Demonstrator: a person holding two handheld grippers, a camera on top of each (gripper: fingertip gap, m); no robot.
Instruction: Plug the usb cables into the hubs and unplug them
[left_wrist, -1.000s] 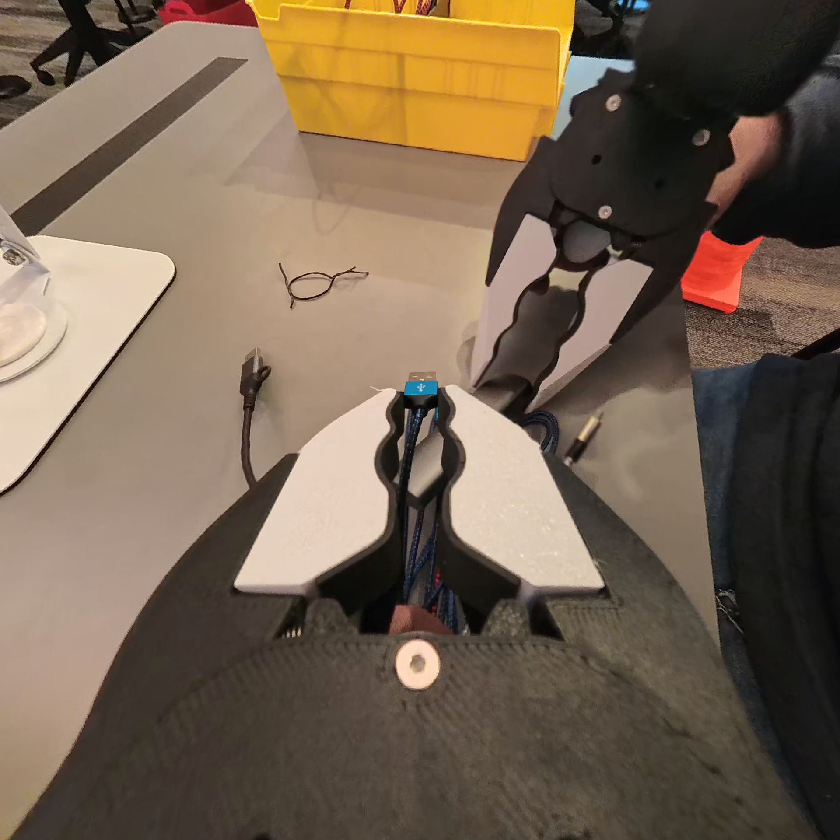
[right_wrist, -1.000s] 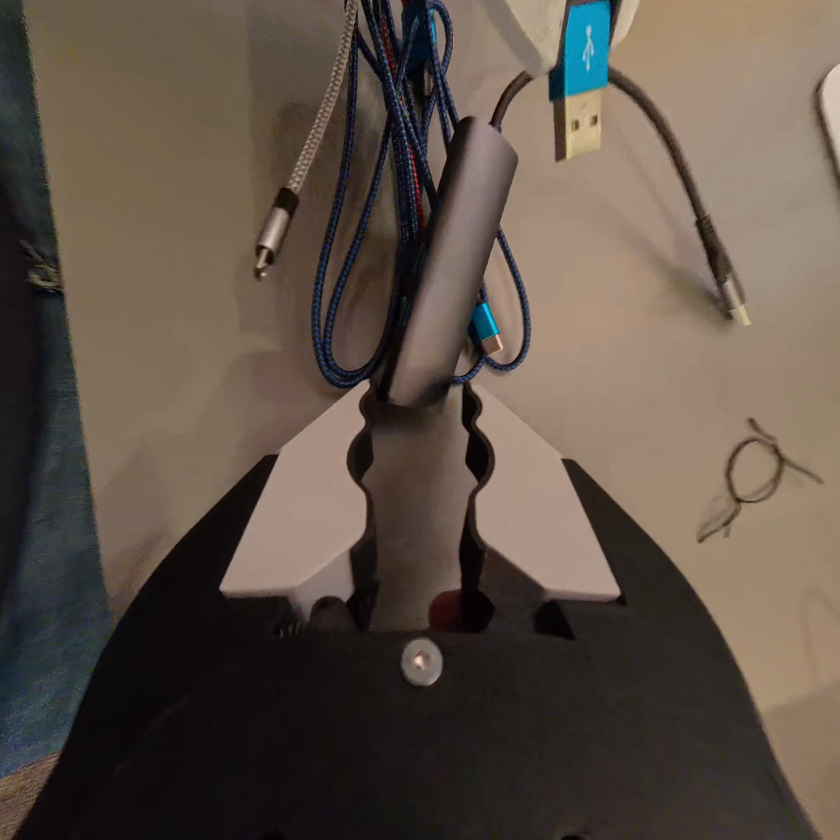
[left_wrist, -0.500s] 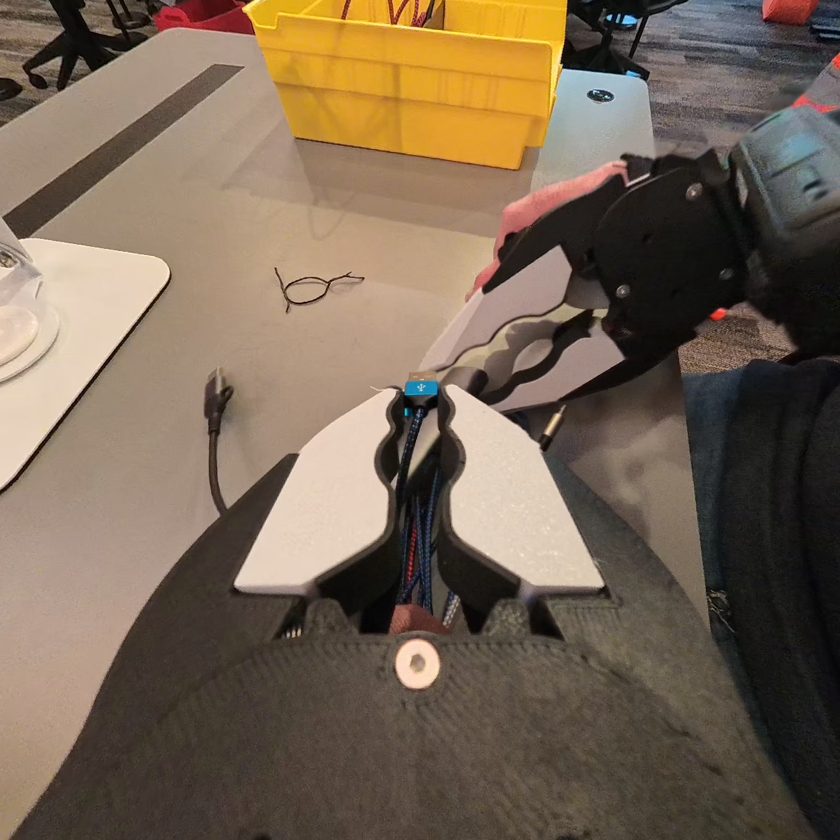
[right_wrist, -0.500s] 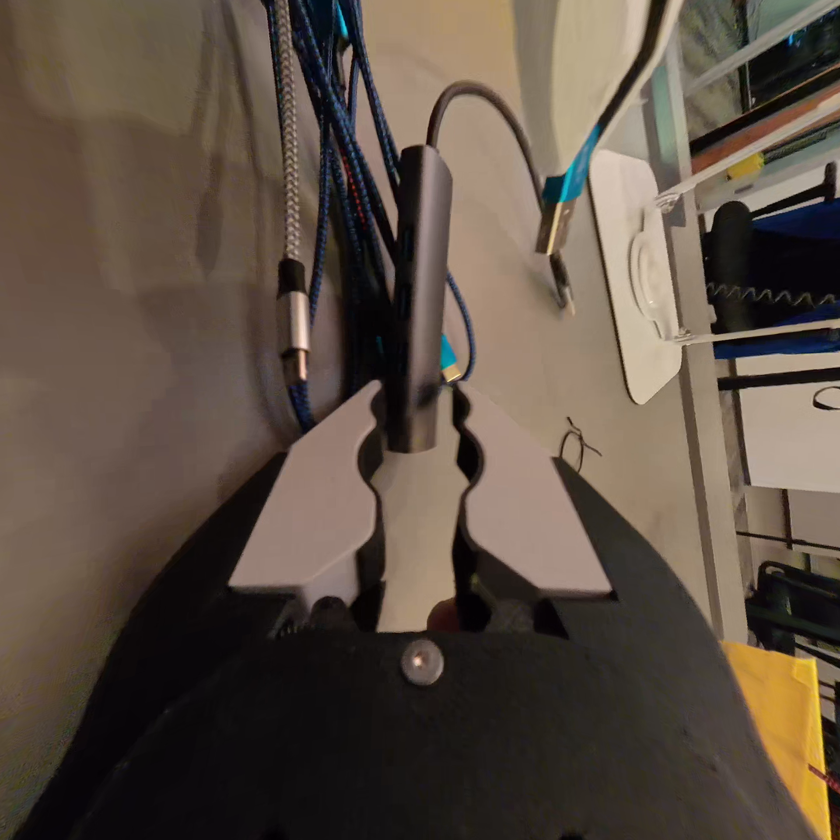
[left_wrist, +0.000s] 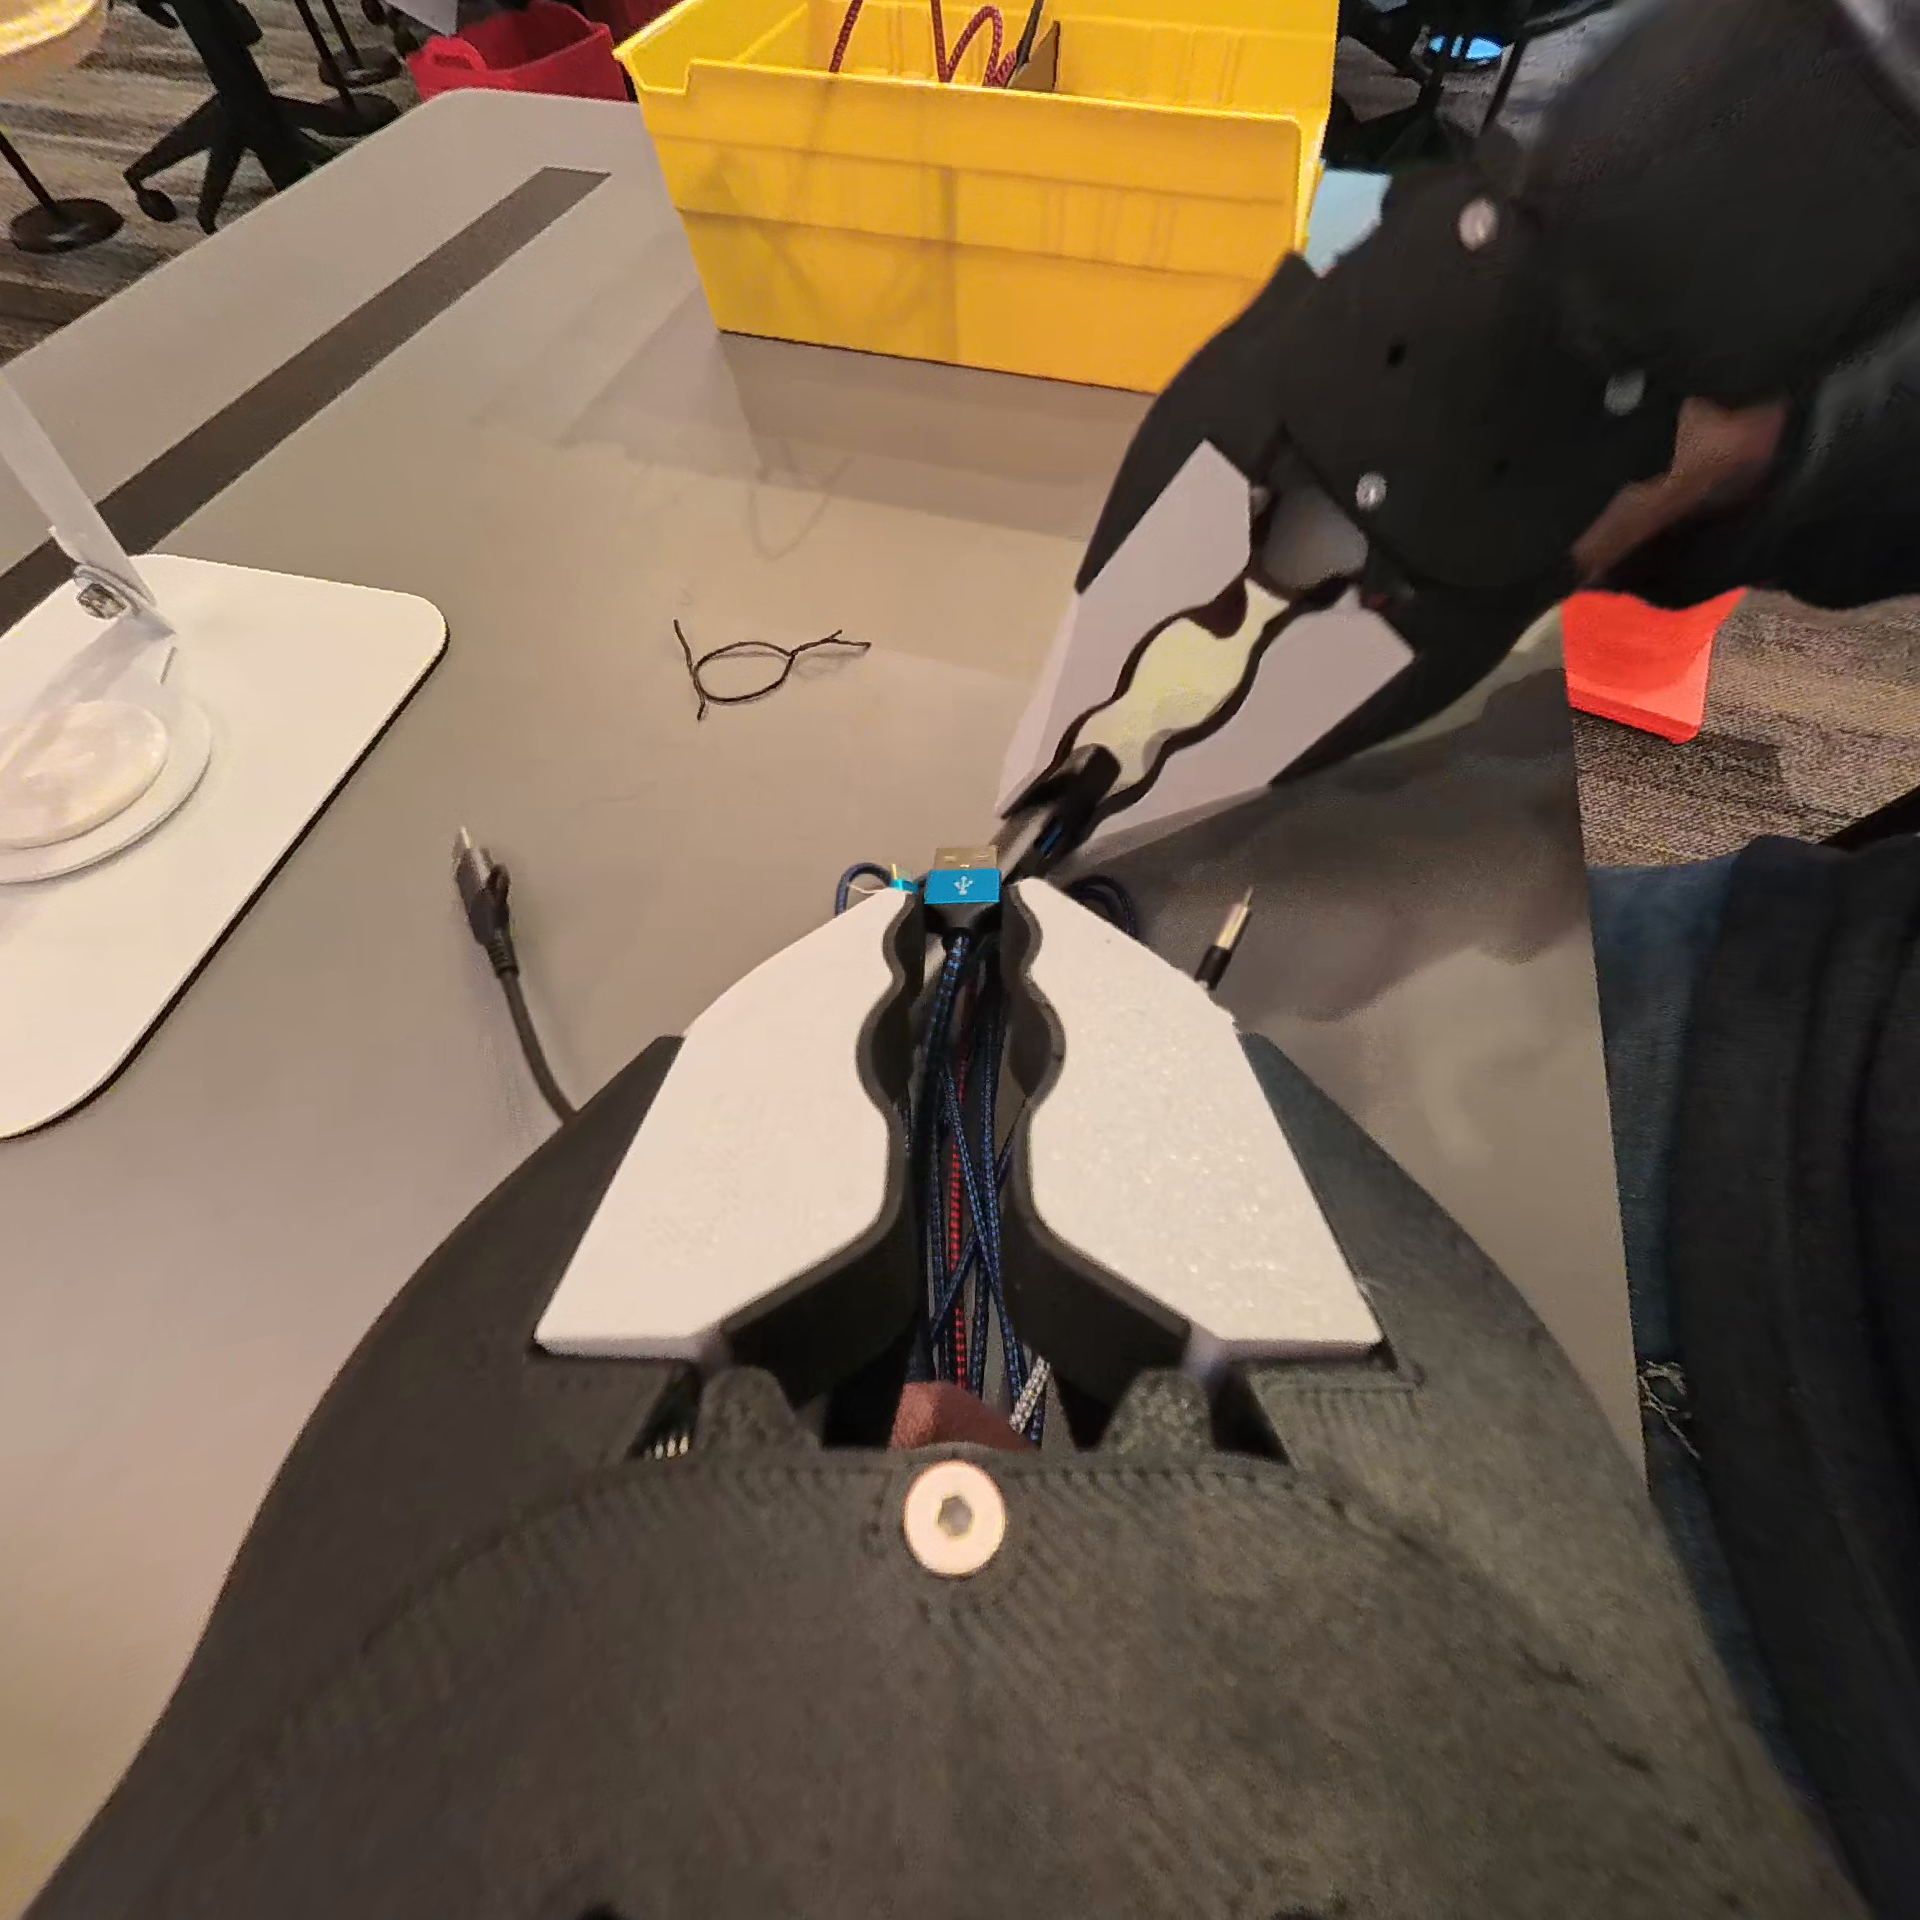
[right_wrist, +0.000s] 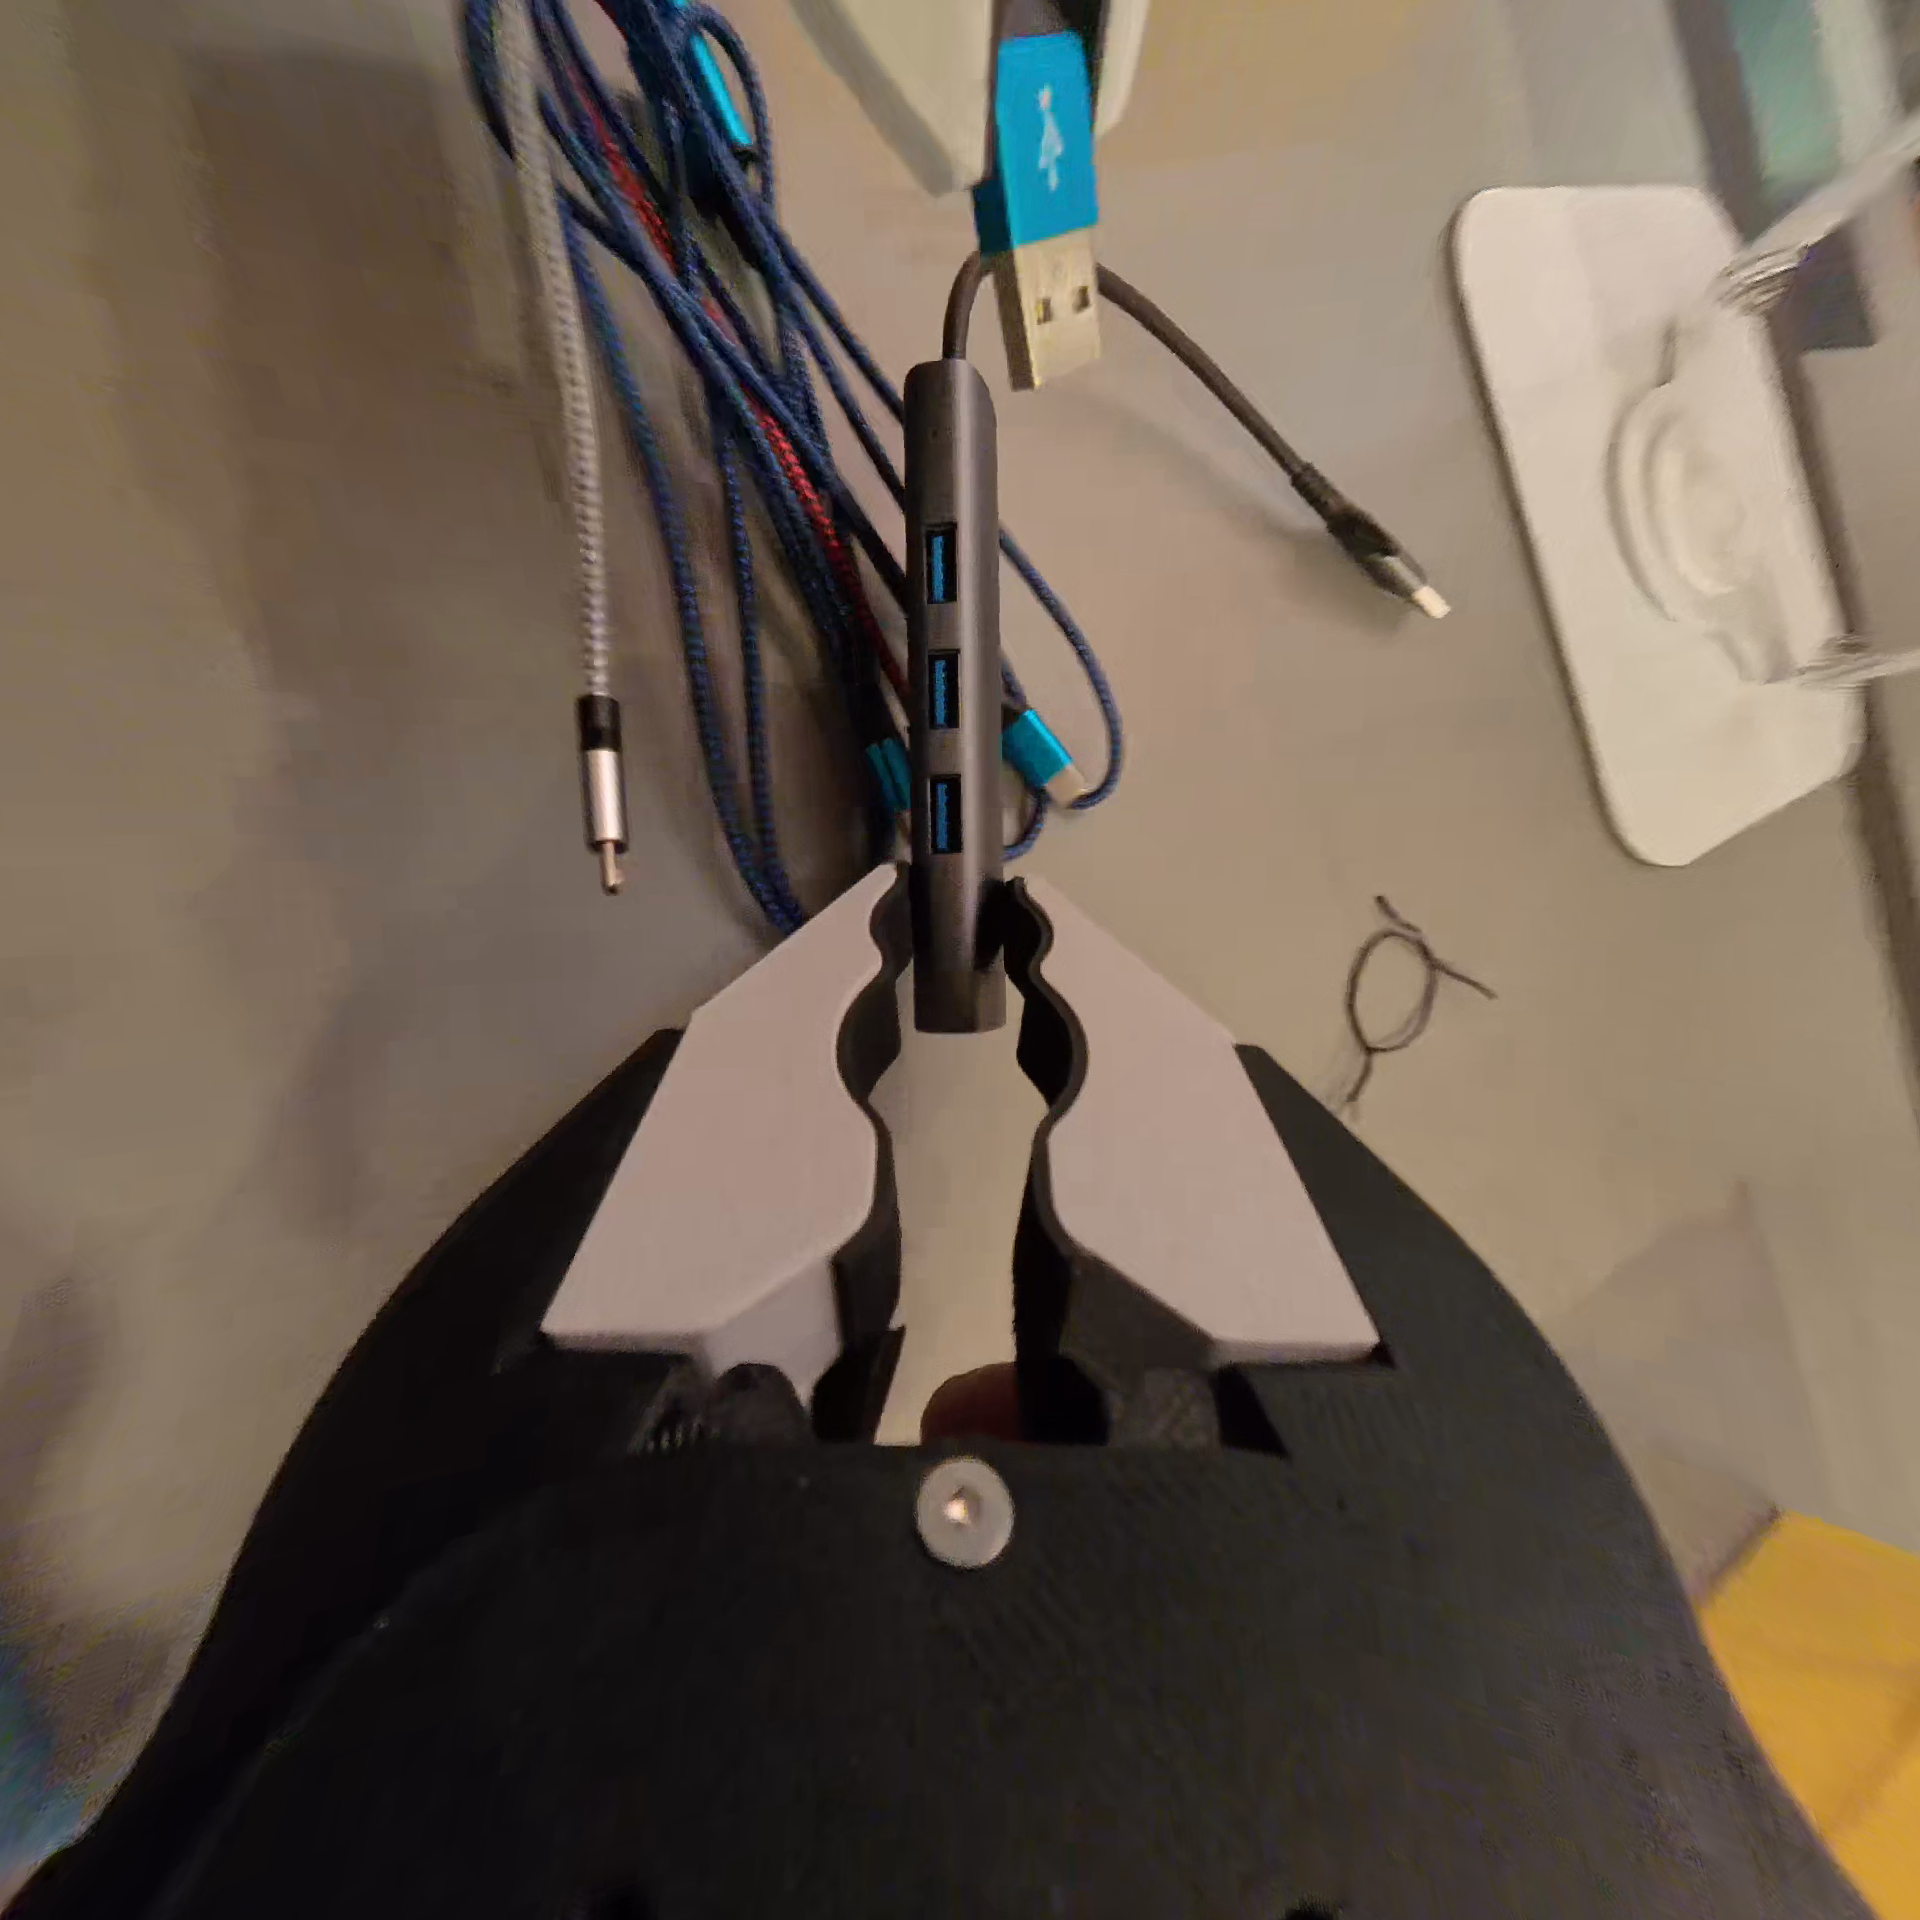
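My left gripper (left_wrist: 962, 902) is shut on a blue USB-A plug (left_wrist: 962, 881), whose metal tip sticks out past the fingertips; its blue braided cable (left_wrist: 961, 1091) runs back between the fingers. My right gripper (right_wrist: 951, 914) is shut on the near end of a dark grey USB hub (right_wrist: 948, 665) and holds it above the table, three blue ports facing the camera. The plug (right_wrist: 1042, 223) hangs just beyond the hub's far end, apart from it. In the left wrist view the right gripper (left_wrist: 1070, 795) holds the hub (left_wrist: 1039, 831) right in front of the plug.
A bundle of blue, red and silver braided cables (right_wrist: 727, 436) hangs below the hub. The hub's own black lead ends in a connector (left_wrist: 480, 883) on the grey table (left_wrist: 312, 1039). A yellow bin (left_wrist: 987, 187), a white stand base (left_wrist: 239, 748) and a black wire tie (left_wrist: 758, 665) are nearby.
The right gripper has turned the hub so its ports face the right wrist camera and brought its far end up to the plug. The left gripper keeps its hold on the plug.
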